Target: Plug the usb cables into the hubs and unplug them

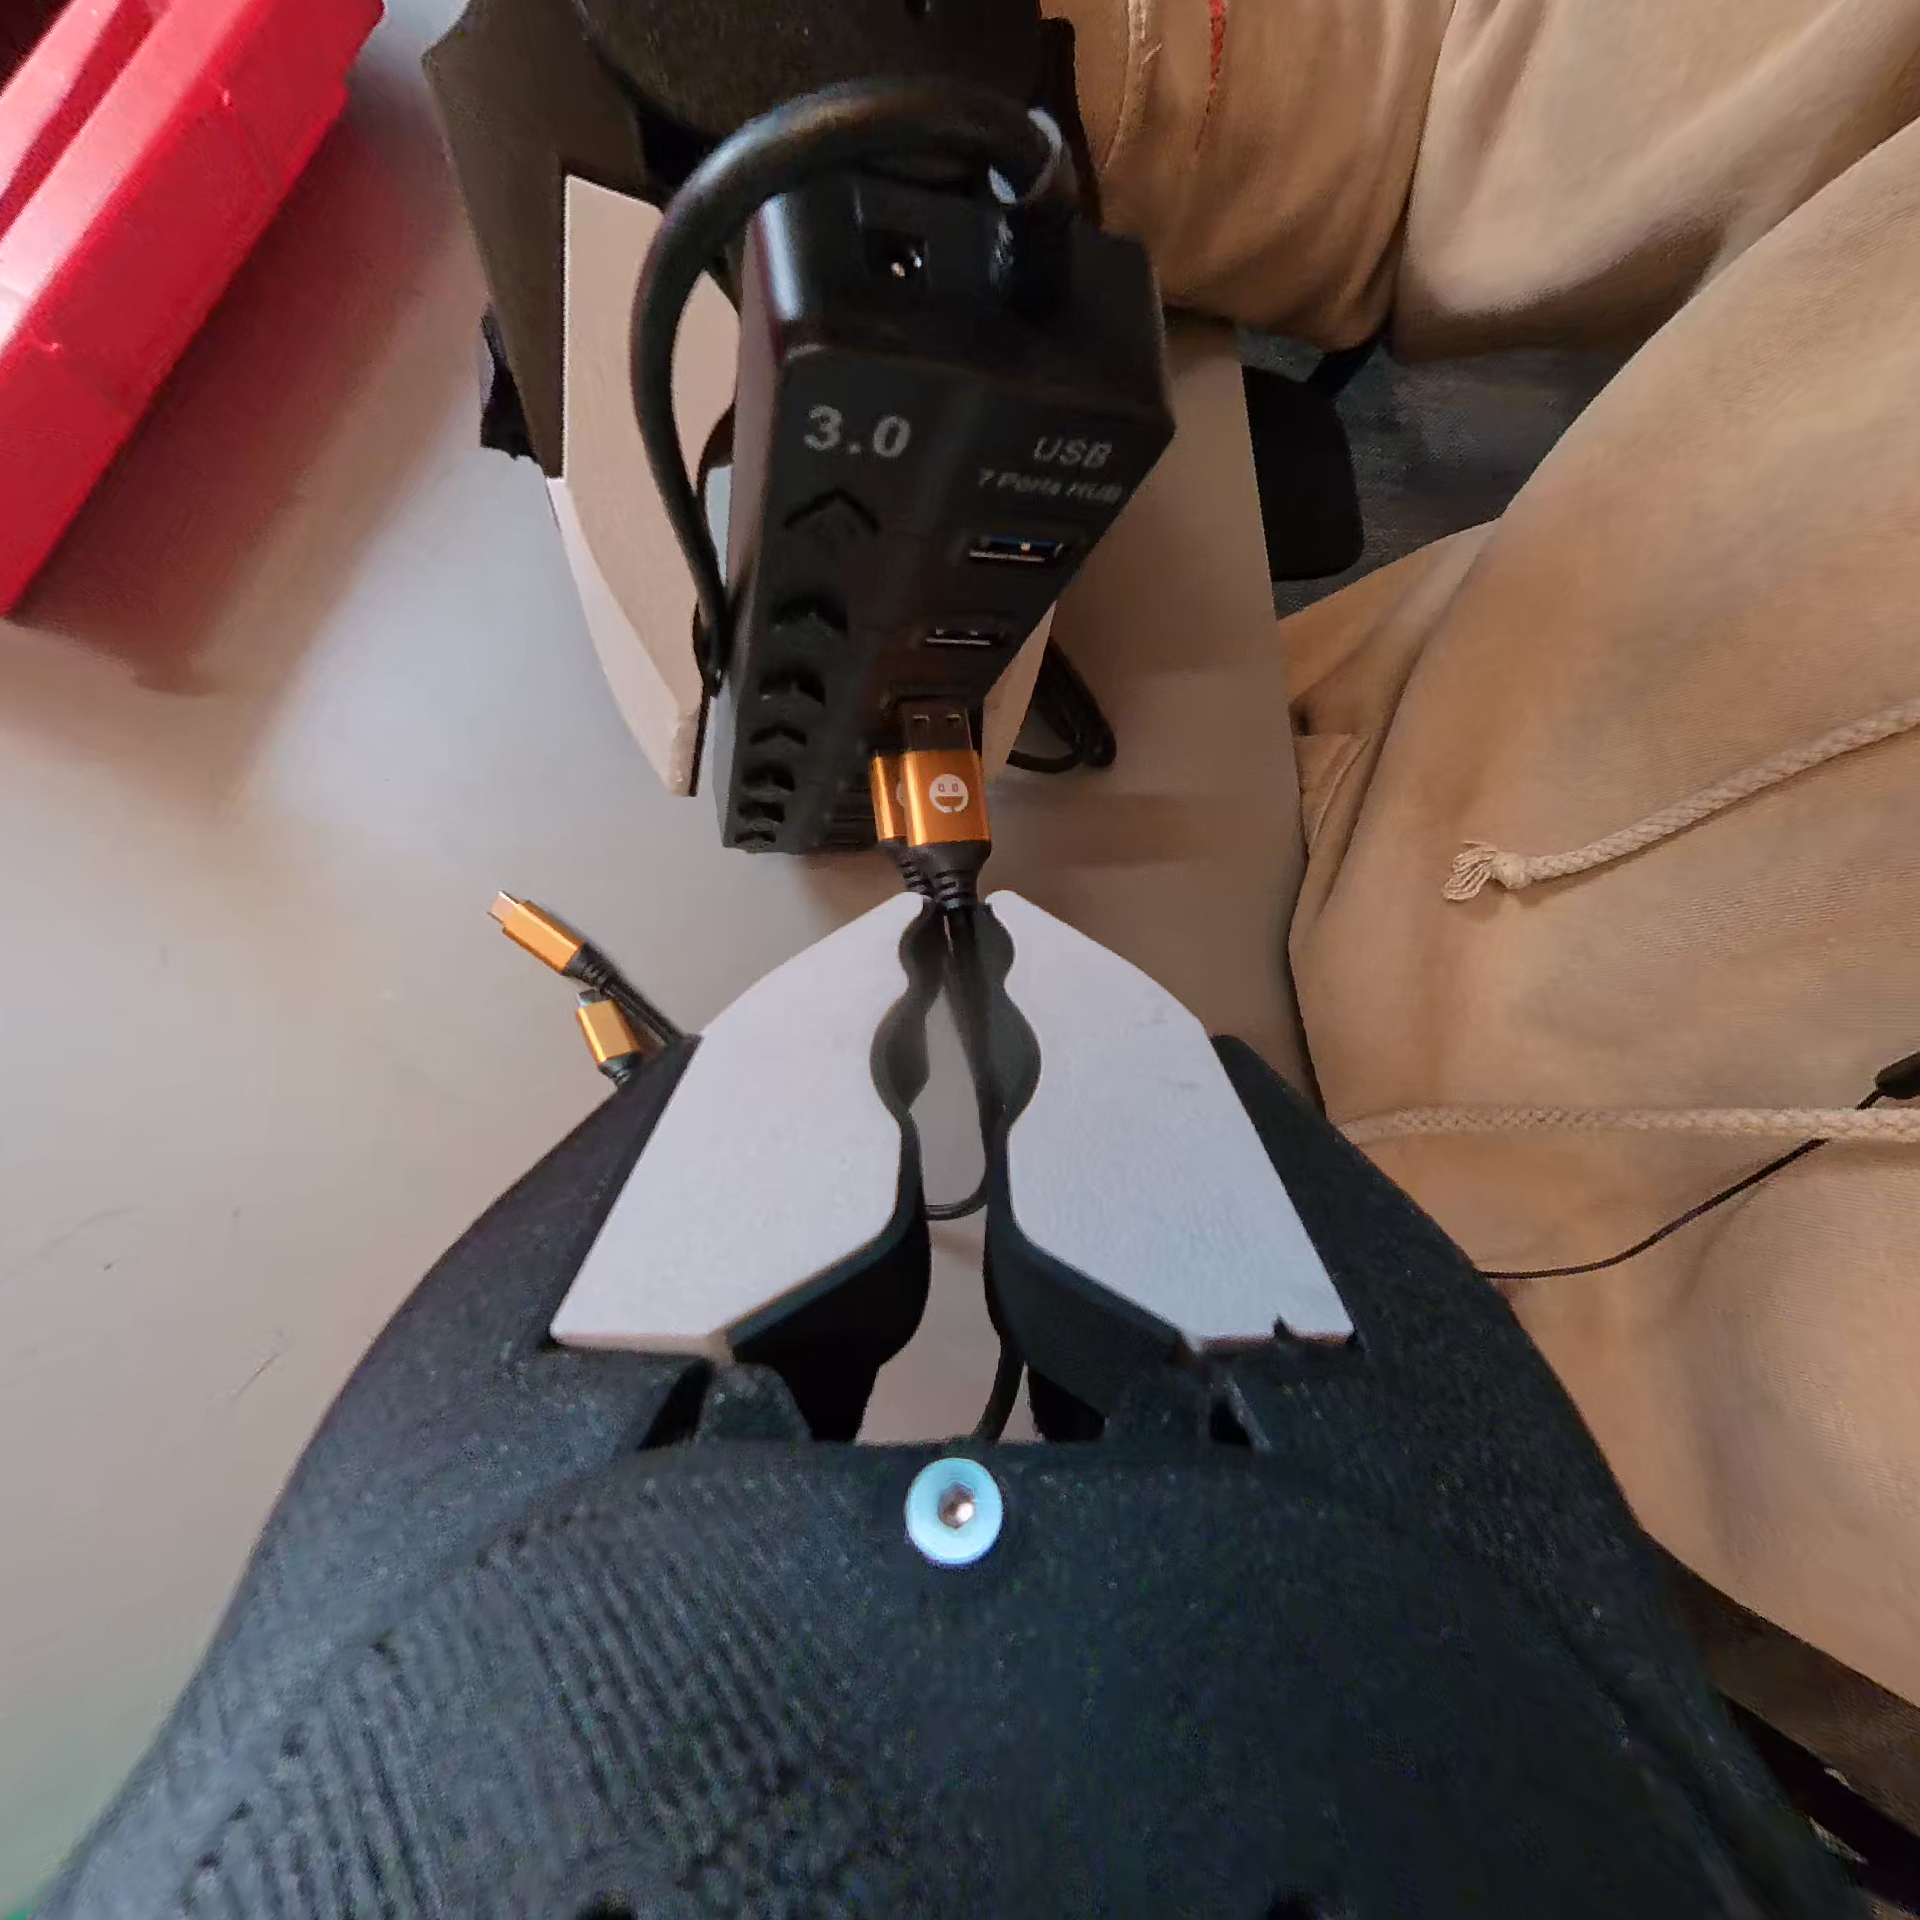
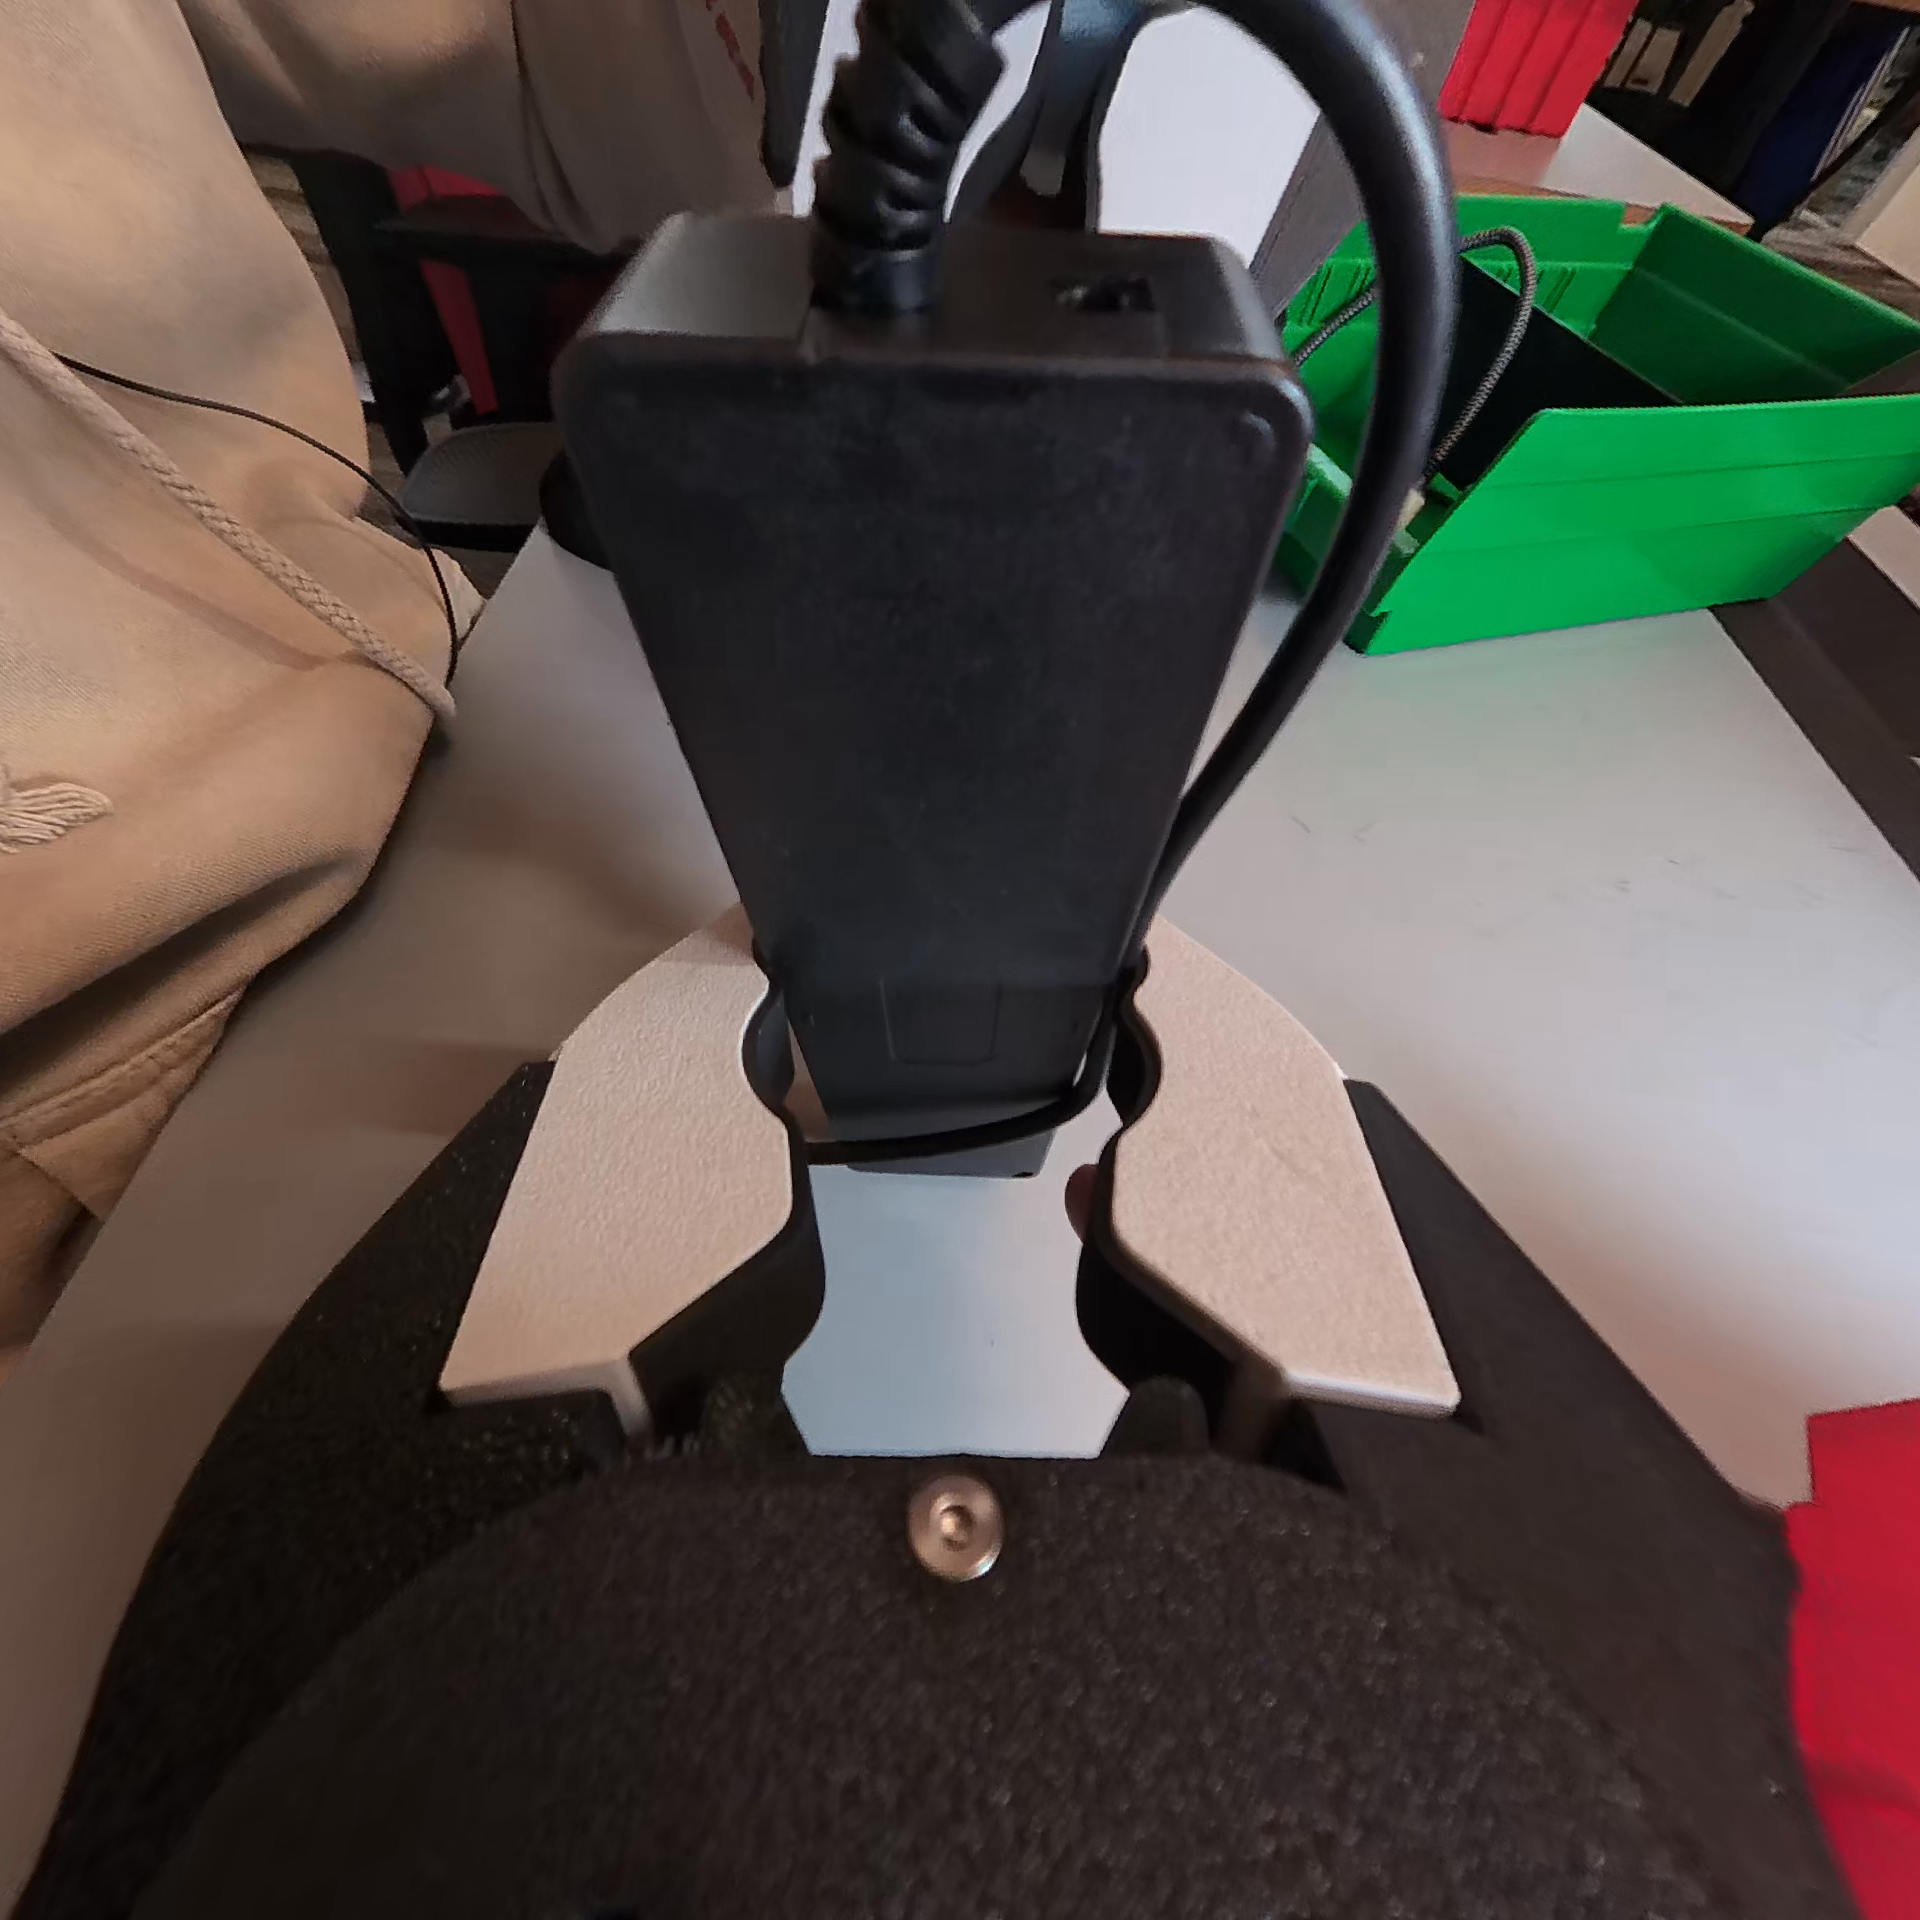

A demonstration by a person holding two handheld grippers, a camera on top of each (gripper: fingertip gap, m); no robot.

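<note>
My left gripper [image 1: 951, 914] was pinched almost closed on a black cable [image 1: 961, 997], just behind its orange plug [image 1: 940, 800]. The plug's metal tip sat at a port in the lower half of the black hub [image 1: 935, 499], straight ahead of my fingertips; I could not tell whether it was partly seated or only touching the opening. A second orange plug [image 1: 885, 805] stood just to the left of mine, against the same part of the hub. Two small orange connectors [image 1: 540, 940] lay loose on the white table [image 1: 260, 1039], off to the left of my left fingers. The hub's own thick black lead [image 1: 665, 343] looped up and over its far end. My right gripper [image 2: 951, 1029] was clamped on the near end of the hub [image 2: 935, 623], showing me its plain back (no ports on that side), with the lead [image 2: 1382, 312] arching over to the right and a thin part of it caught across the hub between the fingers. A green bin [image 2: 1662, 499] sat ahead and to the right of that gripper, a red bin [image 1: 135, 260] ahead and to the left of the other one, and a beige hoodie [image 1: 1610, 727] filled the space to the right of my left gripper.
</note>
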